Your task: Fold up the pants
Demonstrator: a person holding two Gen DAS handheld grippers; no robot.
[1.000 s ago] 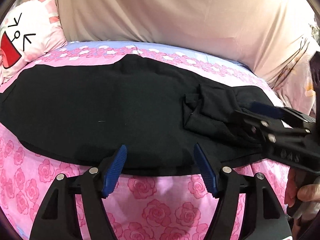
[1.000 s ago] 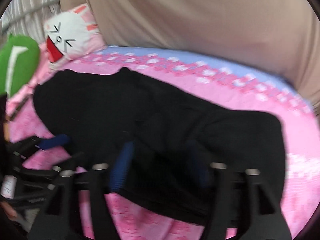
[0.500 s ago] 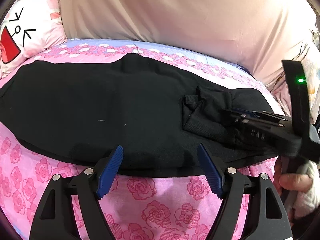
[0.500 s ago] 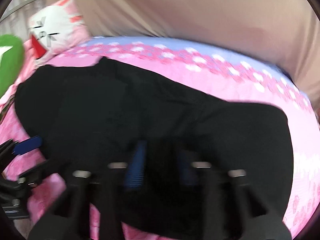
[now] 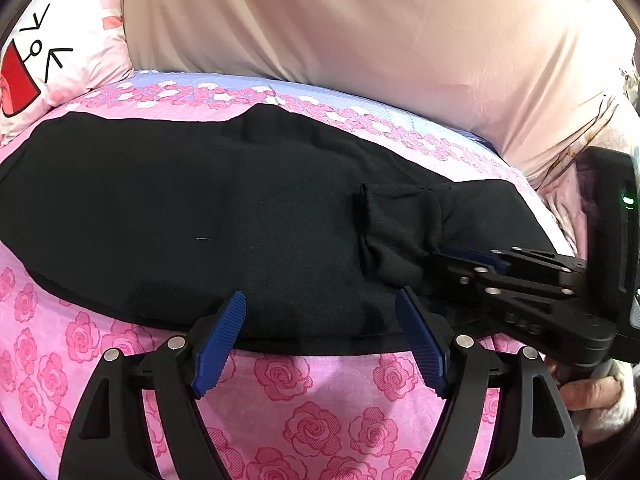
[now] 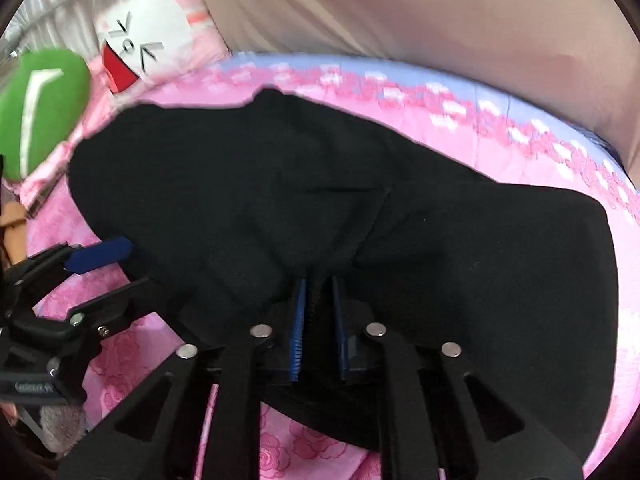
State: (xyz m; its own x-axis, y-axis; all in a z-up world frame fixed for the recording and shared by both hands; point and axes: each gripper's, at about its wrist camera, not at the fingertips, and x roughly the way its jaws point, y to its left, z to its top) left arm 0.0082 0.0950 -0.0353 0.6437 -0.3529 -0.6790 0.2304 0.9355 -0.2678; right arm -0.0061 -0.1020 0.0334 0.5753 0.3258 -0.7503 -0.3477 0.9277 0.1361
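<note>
Knit black pants (image 5: 200, 208) lie flat on rose-print sheet (image 5: 280, 400)

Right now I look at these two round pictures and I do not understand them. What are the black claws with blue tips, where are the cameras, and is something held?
There is no robot here. A person holds a hand tool in each hand; each tool is a gripper with two black fingers and blue pads. A wide-angle camera sits on each tool and looks forward along the fingers, so the pictures look round.

One picture is from the left tool. Its left gripper stands open at the near edge of the black pants and holds nothing. At the right you see the other tool and the hand that holds it.

The other picture is from the right tool. The right gripper has a bunched fold of the pants between its pads, and its jaws are opening.

The pants lie on a pink rose sheet. A cartoon pillow lies behind.
</note>
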